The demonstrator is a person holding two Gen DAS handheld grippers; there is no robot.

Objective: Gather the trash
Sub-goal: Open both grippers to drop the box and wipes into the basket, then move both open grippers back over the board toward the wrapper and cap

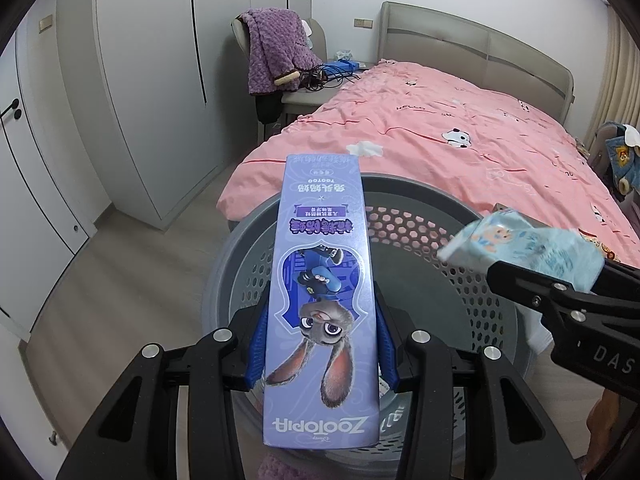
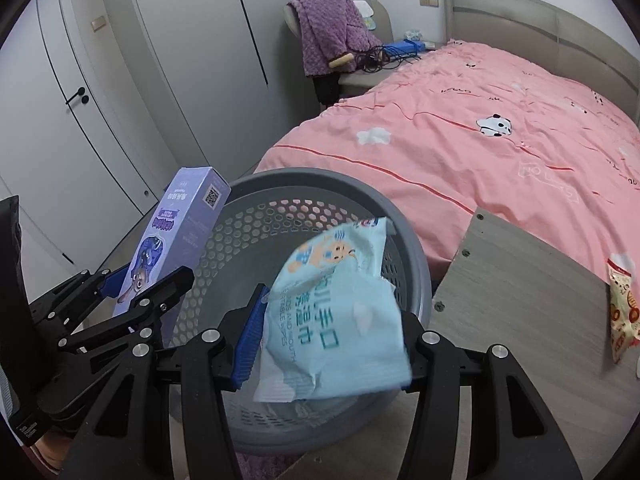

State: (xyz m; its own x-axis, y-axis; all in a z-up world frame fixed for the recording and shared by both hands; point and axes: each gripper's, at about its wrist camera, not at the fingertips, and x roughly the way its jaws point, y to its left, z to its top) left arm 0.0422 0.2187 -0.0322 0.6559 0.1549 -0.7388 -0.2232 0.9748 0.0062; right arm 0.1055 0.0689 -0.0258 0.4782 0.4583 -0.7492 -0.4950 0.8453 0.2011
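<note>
A long purple Zootopia carton with a rabbit picture is clamped between the blue pads of my left gripper, which is shut on it. The carton juts out over the grey perforated basket. My right gripper is shut on a light blue wet-wipes pack, held above the same basket. In the left wrist view the right gripper comes in from the right with the pack. The right wrist view has the left gripper with the carton at the basket's left rim.
A bed with a pink cover lies just behind the basket. A grey wooden board sits right of the basket with a snack packet on it. White wardrobes line the left wall. A chair with a purple blanket stands at the far end.
</note>
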